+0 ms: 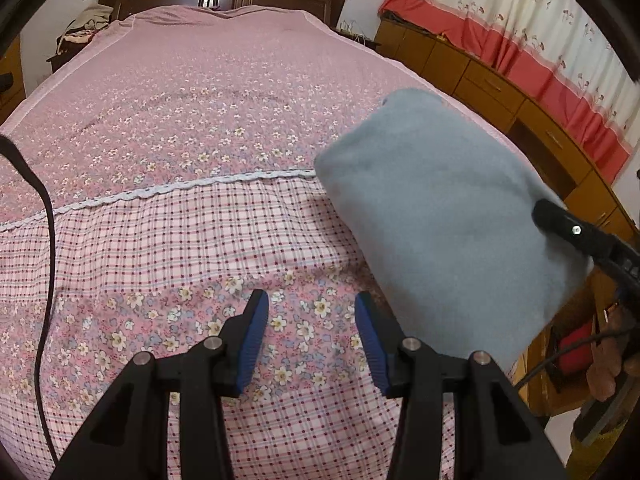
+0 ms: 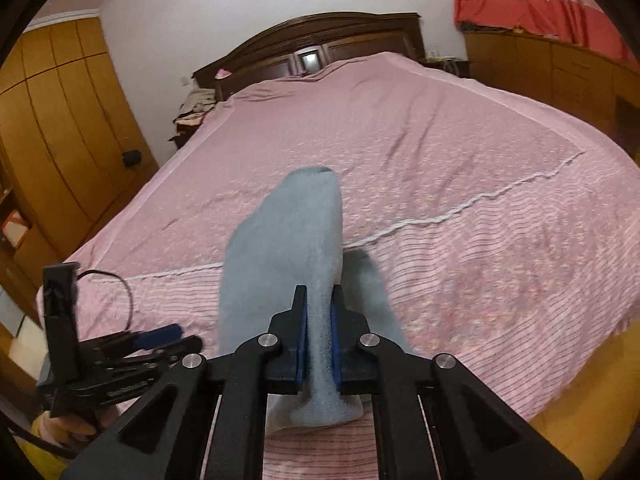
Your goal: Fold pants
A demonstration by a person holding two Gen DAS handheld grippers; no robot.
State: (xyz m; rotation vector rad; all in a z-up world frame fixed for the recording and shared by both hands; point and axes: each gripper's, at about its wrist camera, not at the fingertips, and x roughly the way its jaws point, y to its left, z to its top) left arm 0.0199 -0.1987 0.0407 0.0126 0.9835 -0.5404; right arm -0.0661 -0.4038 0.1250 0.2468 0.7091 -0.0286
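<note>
The grey fleece pants (image 1: 440, 216) hang as a folded bundle above the right side of the pink flowered bedspread (image 1: 180, 100). My right gripper (image 2: 319, 296) is shut on the pants (image 2: 288, 240), with the cloth pinched between its blue pads and draping forward over the bed (image 2: 440, 140). In the left wrist view one black finger of the right gripper (image 1: 560, 220) shows at the bundle's right edge. My left gripper (image 1: 312, 300) is open over the checked and flowered cloth, just left of the pants, with nothing between its fingers. In the right wrist view the left gripper (image 2: 160, 336) sits at the lower left.
A dark wooden headboard (image 2: 320, 36) stands at the bed's far end. Low wooden cabinets (image 1: 500, 88) under a red and cream curtain (image 1: 540, 40) run along the right side. A tall wooden wardrobe (image 2: 60, 120) stands on the left. A black cable (image 1: 44, 260) hangs over the bed.
</note>
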